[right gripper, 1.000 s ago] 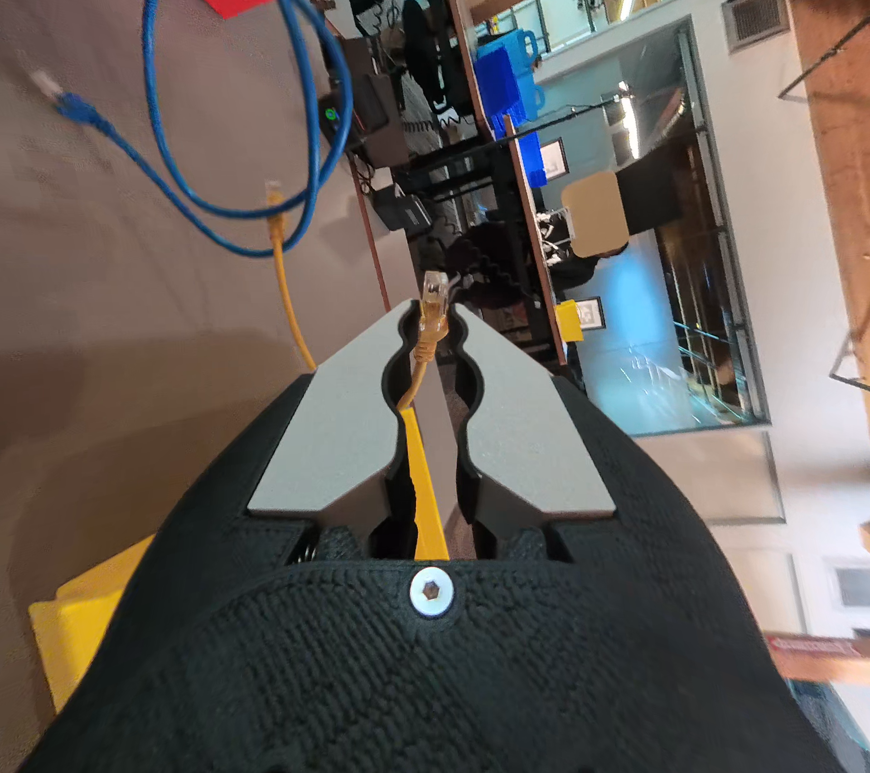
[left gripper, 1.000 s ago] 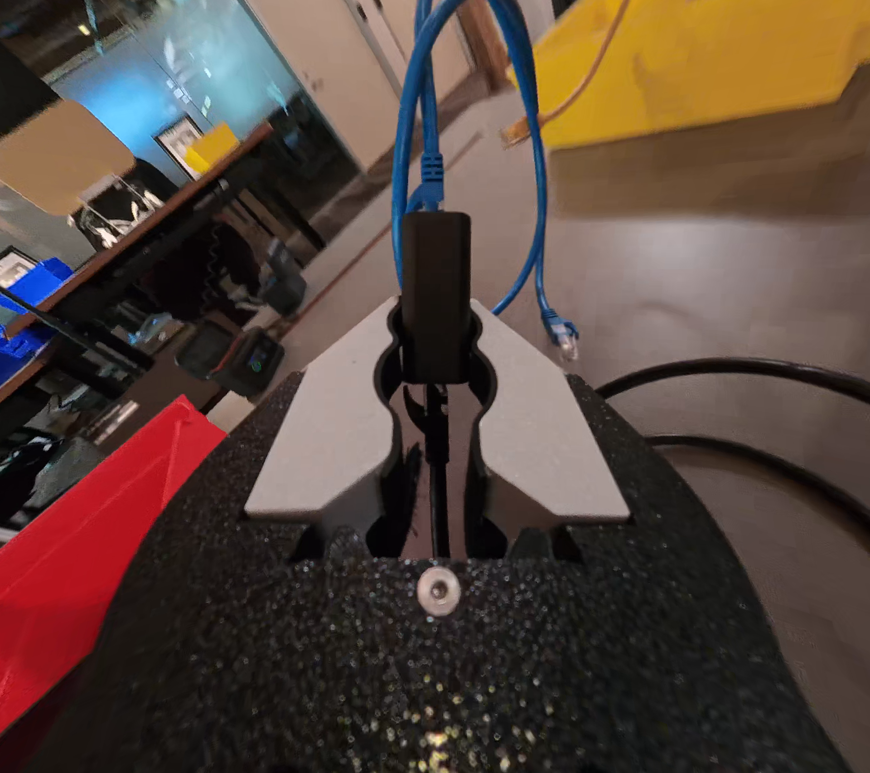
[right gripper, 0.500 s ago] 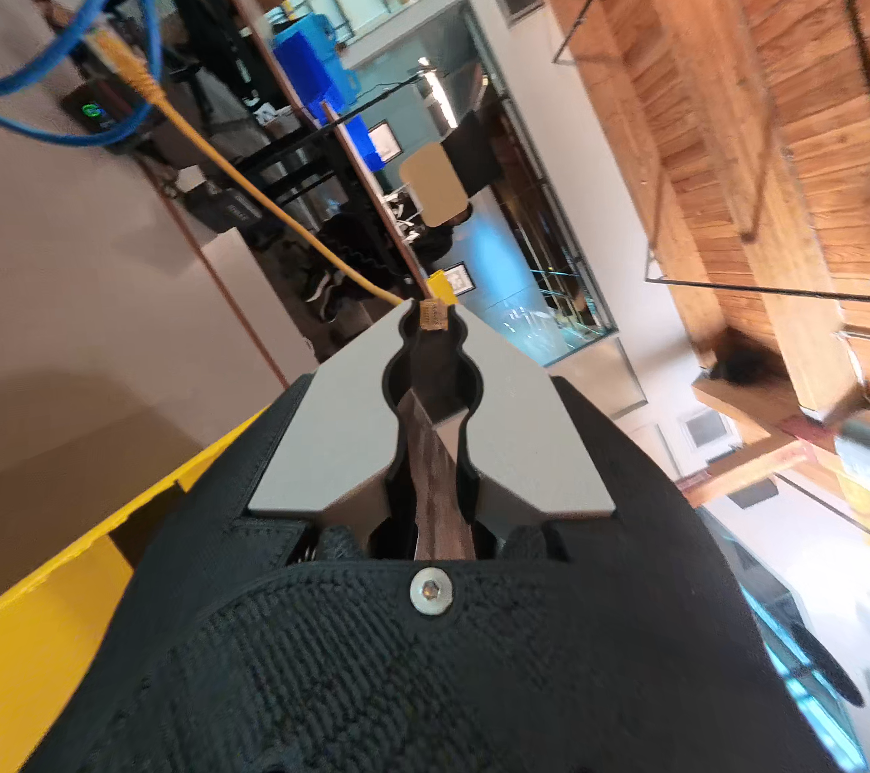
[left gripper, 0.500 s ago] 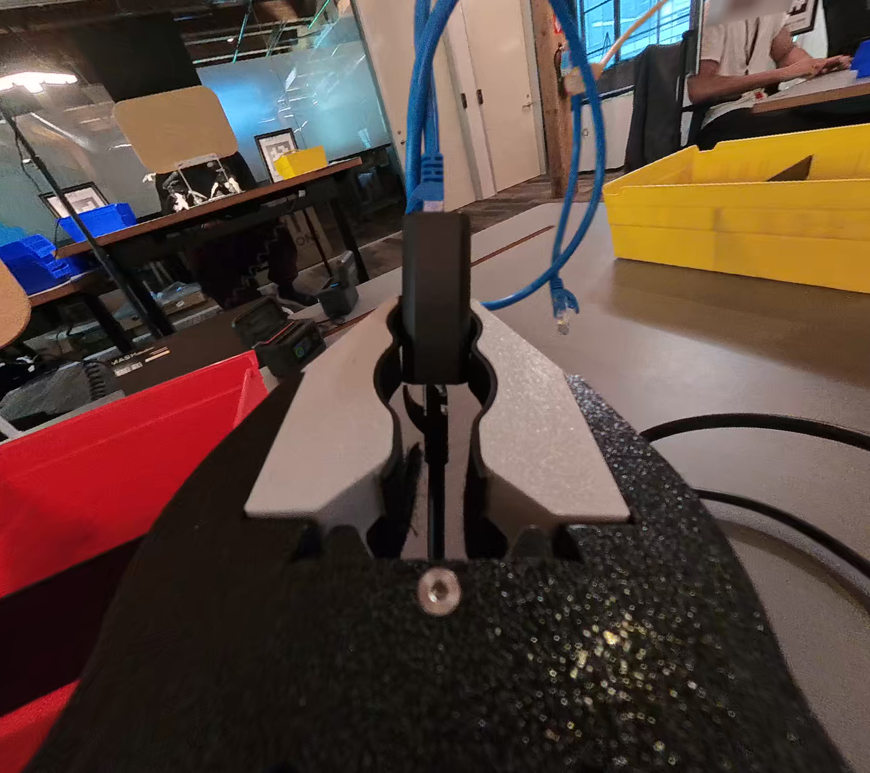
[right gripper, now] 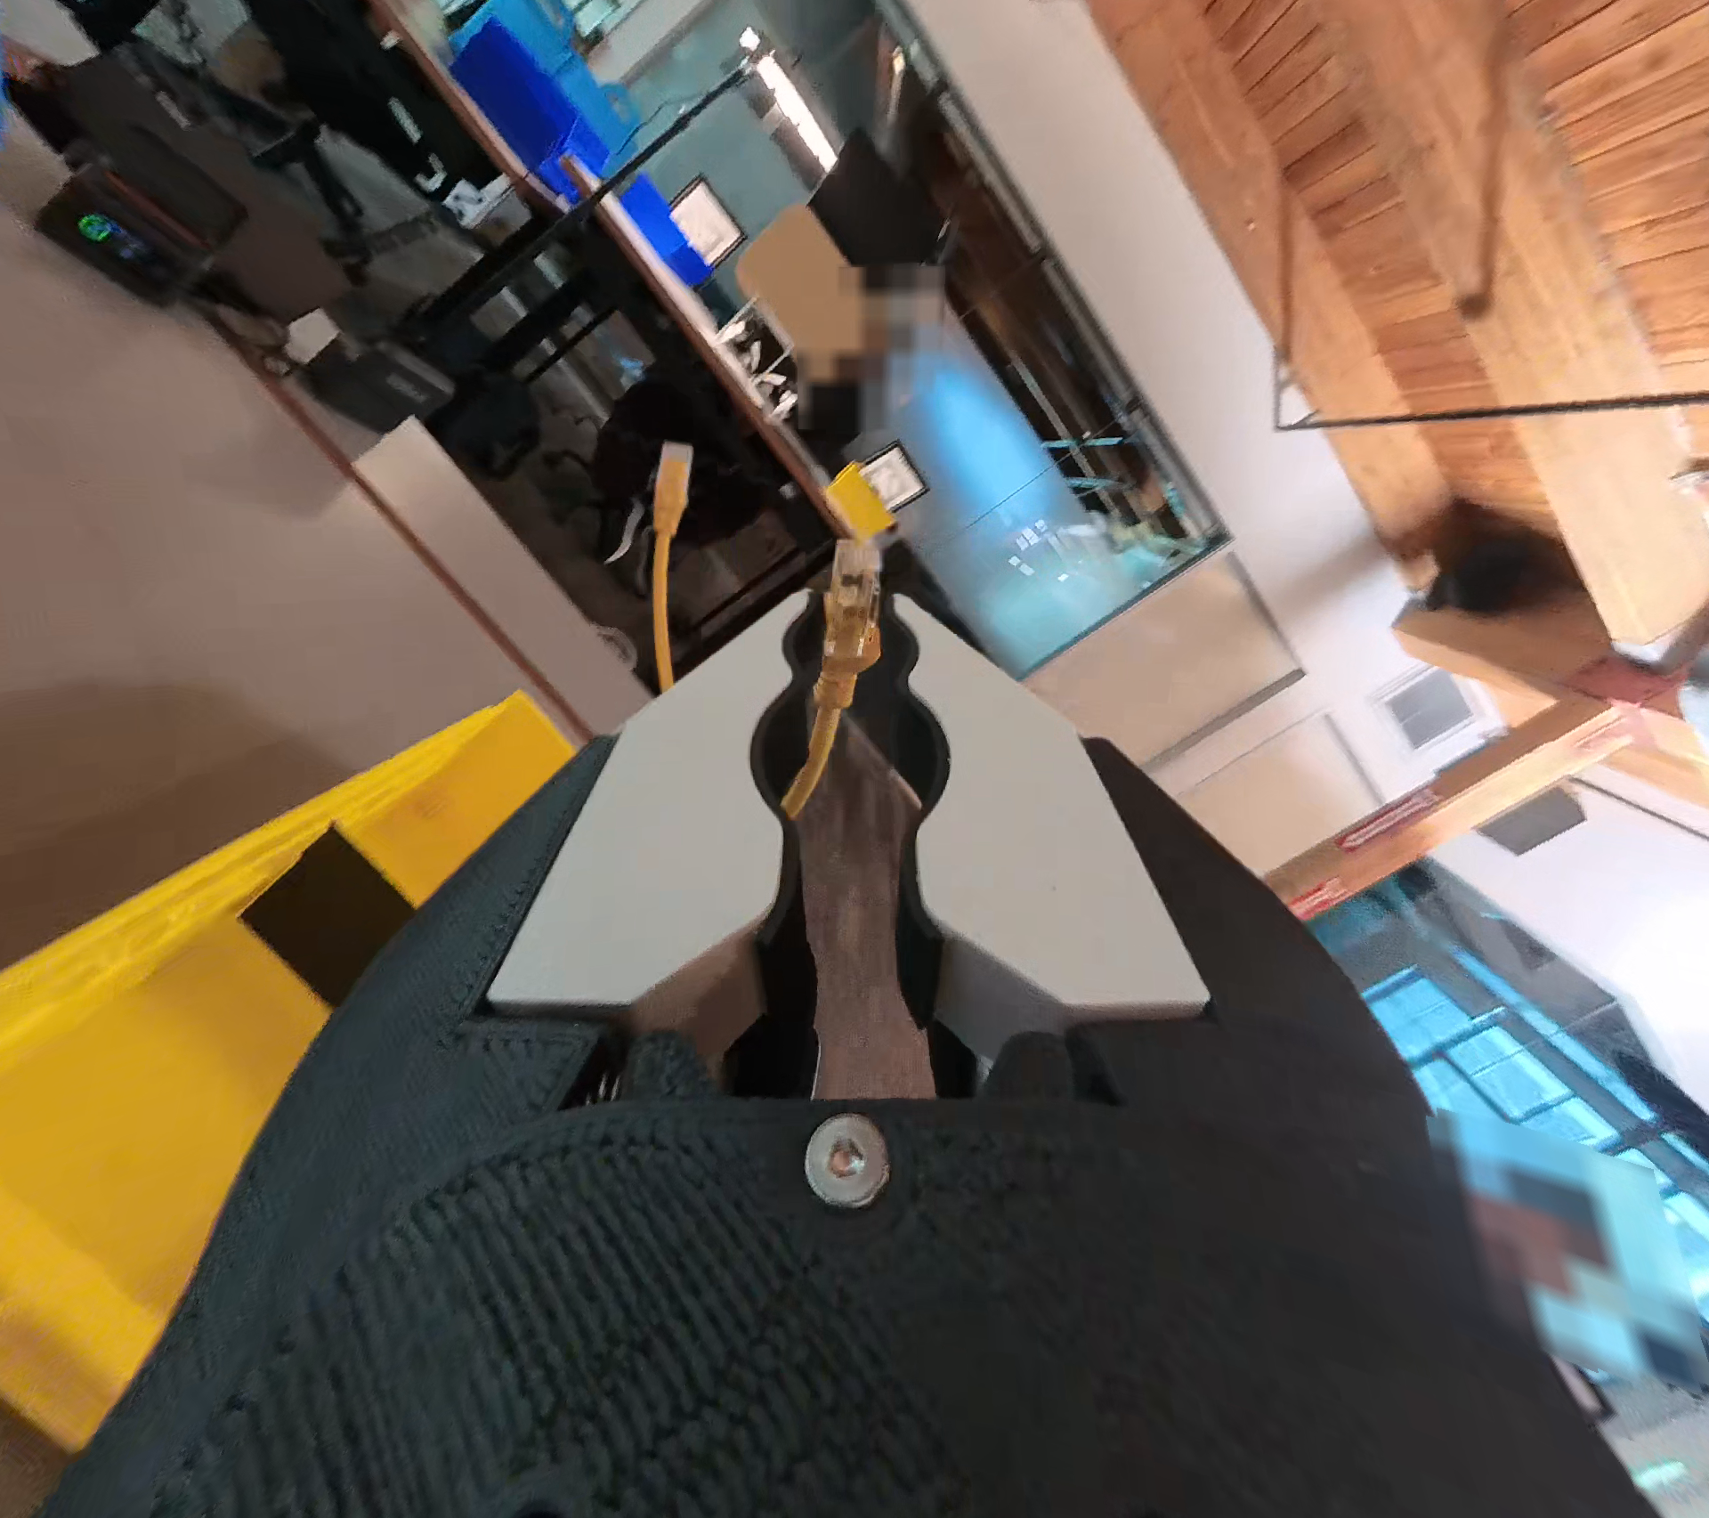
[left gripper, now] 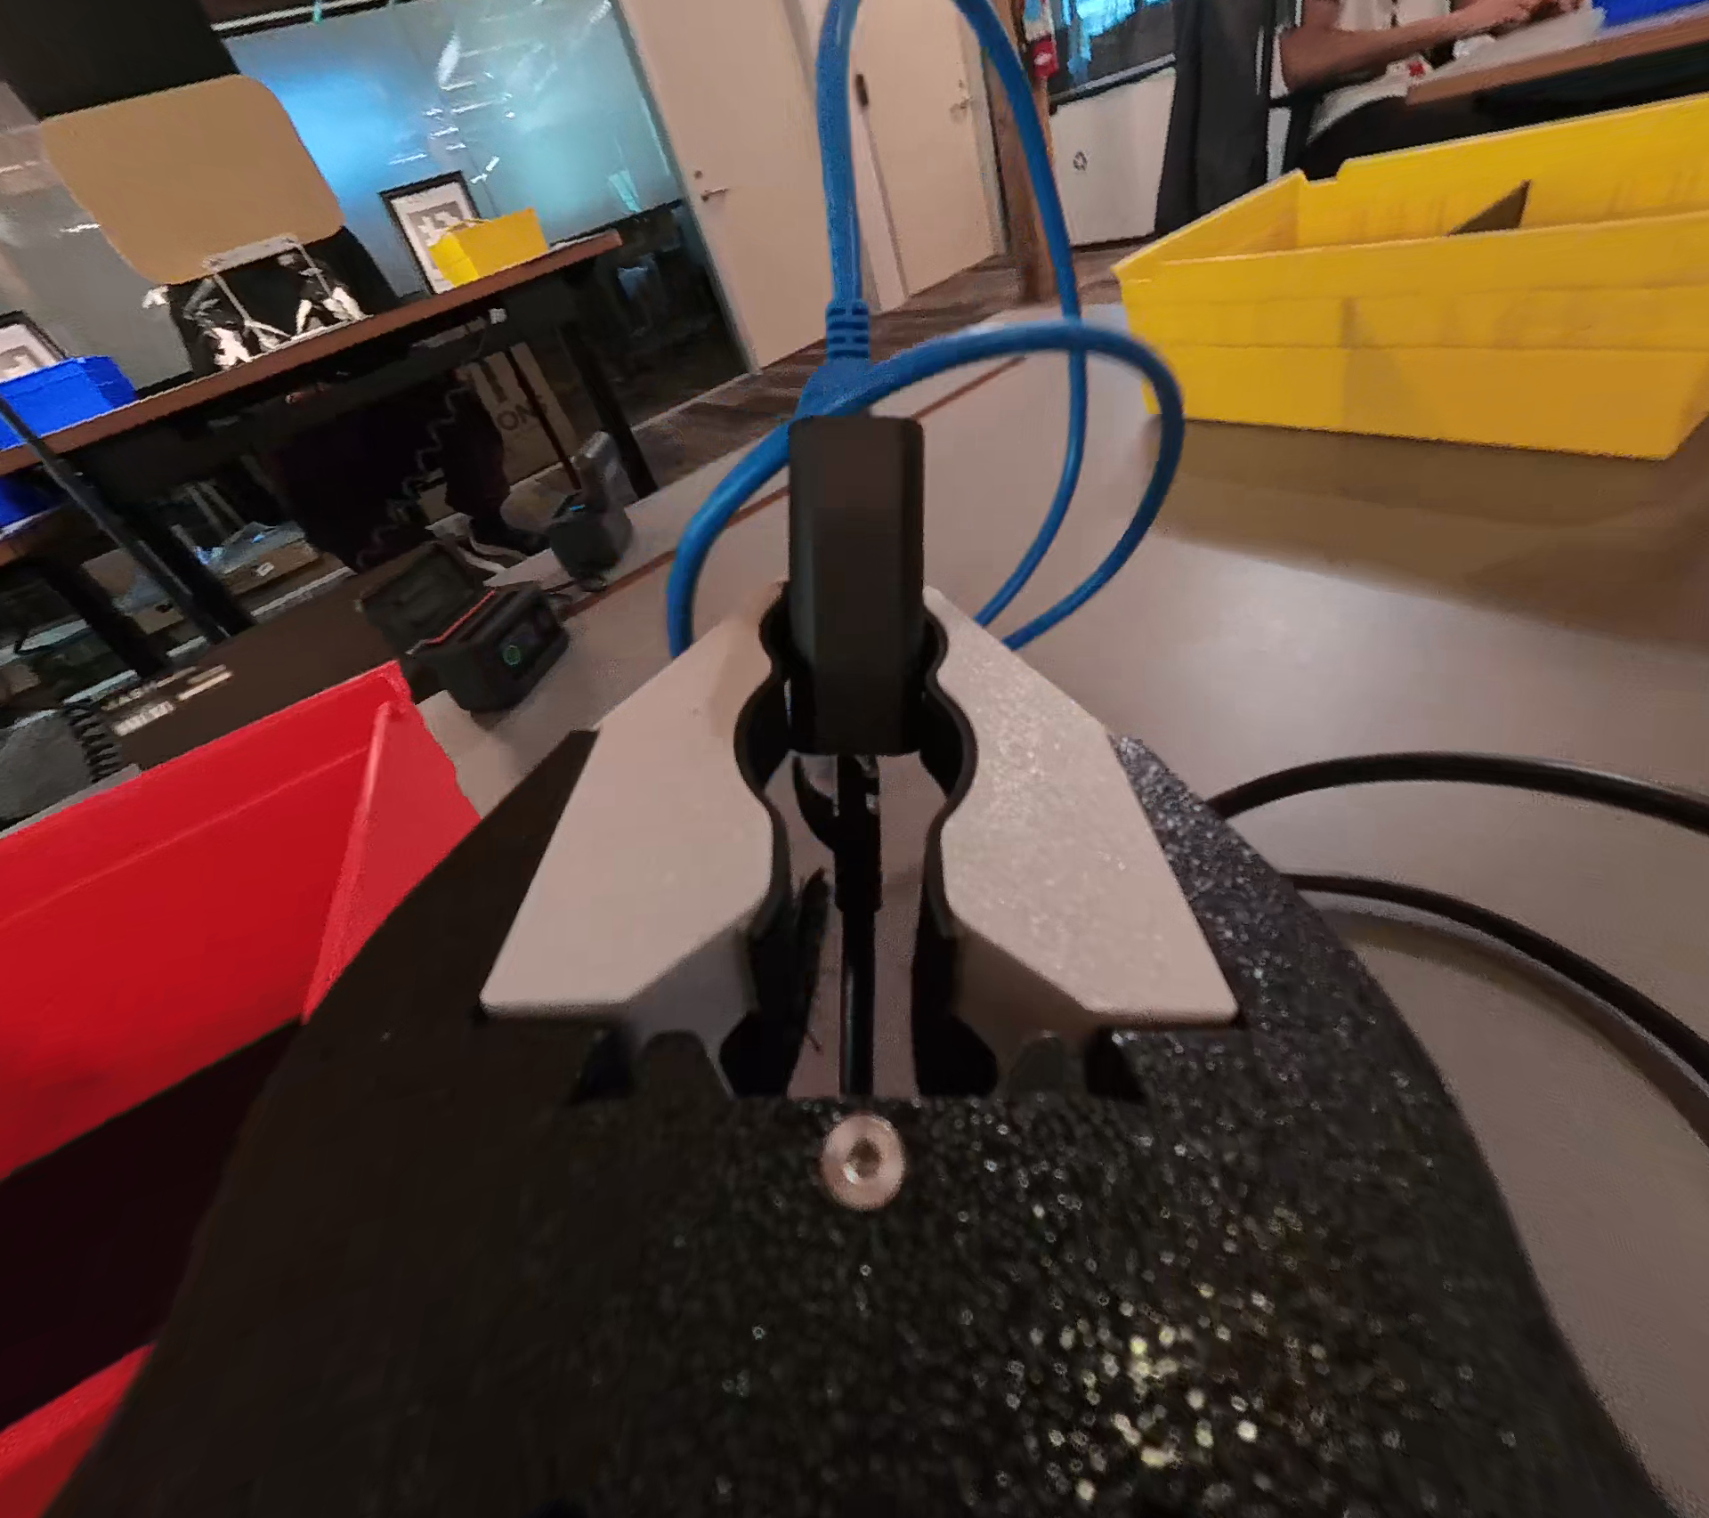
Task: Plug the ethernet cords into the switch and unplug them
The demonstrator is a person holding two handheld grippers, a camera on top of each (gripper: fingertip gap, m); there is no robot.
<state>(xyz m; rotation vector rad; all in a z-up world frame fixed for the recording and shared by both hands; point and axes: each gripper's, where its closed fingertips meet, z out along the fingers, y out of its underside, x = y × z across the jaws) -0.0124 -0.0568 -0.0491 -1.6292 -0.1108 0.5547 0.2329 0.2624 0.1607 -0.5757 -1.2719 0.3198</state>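
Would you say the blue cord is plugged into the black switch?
Plugged in: blue cord connector enters the switch top, held by left tongs.

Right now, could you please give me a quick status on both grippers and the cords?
Left gripper shut on black switch, blue cord plugged in. Right gripper shut on yellow cord, unplugged. Nothing blocking.

Bin (left gripper: 1443, 327) far R on table (left gripper: 1295, 641), 2nd bin (left gripper: 185, 872) near L, cable (left gripper: 1480, 946) R.
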